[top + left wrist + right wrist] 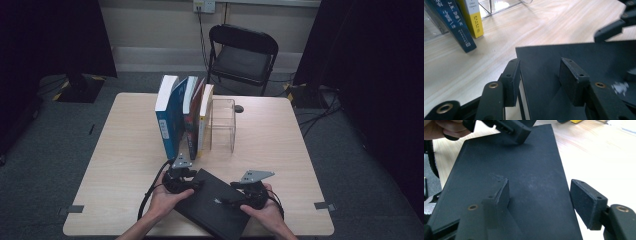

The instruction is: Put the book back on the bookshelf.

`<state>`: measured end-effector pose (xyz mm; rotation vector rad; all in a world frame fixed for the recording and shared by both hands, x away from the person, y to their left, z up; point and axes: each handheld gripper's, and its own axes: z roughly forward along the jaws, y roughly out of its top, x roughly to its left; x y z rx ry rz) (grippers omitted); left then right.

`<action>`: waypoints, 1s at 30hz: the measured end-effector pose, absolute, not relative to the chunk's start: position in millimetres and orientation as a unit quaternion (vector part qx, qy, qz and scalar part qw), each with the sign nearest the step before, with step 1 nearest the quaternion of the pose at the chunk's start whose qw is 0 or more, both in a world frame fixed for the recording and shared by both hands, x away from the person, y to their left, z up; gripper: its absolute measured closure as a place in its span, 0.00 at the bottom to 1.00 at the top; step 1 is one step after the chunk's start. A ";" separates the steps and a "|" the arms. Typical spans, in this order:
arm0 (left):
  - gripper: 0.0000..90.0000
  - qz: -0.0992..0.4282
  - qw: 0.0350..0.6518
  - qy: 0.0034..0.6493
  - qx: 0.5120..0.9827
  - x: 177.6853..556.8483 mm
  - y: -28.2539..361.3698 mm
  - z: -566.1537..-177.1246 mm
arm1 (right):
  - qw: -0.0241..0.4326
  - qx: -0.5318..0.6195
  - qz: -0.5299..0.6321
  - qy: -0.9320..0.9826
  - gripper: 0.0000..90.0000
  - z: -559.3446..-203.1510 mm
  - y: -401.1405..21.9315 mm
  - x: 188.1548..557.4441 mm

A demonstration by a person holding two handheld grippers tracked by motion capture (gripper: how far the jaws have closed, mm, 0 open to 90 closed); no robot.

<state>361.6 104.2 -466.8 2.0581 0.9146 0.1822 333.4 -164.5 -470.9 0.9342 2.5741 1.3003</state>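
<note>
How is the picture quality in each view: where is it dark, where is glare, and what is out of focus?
High view: the room's sides are nearly black, while the table is evenly lit. Left gripper view: glare whitens the clear stand, and the black book shows little detail. Right gripper view: the far table corner is overexposed, and the near jaws look soft.

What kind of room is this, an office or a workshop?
Probably a recording or test room: one bare wooden table, dark curtains on both sides, a folding chair and loose cables on the carpet.
</note>
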 end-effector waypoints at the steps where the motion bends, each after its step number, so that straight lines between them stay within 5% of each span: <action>1: 0.57 0.071 0.426 0.364 0.825 358.5 106.0 -466.4 | 0.054 0.308 0.427 0.848 0.36 -470.6 -162.6 334.9; 17: 0.52 0.034 0.415 0.331 0.847 298.6 154.8 -464.8 | 0.035 0.317 0.427 0.846 0.34 -472.3 -158.5 342.4; 30: 0.52 0.026 0.397 0.315 0.862 291.6 159.0 -472.4 | 0.032 0.322 0.431 0.843 0.36 -473.0 -160.3 341.0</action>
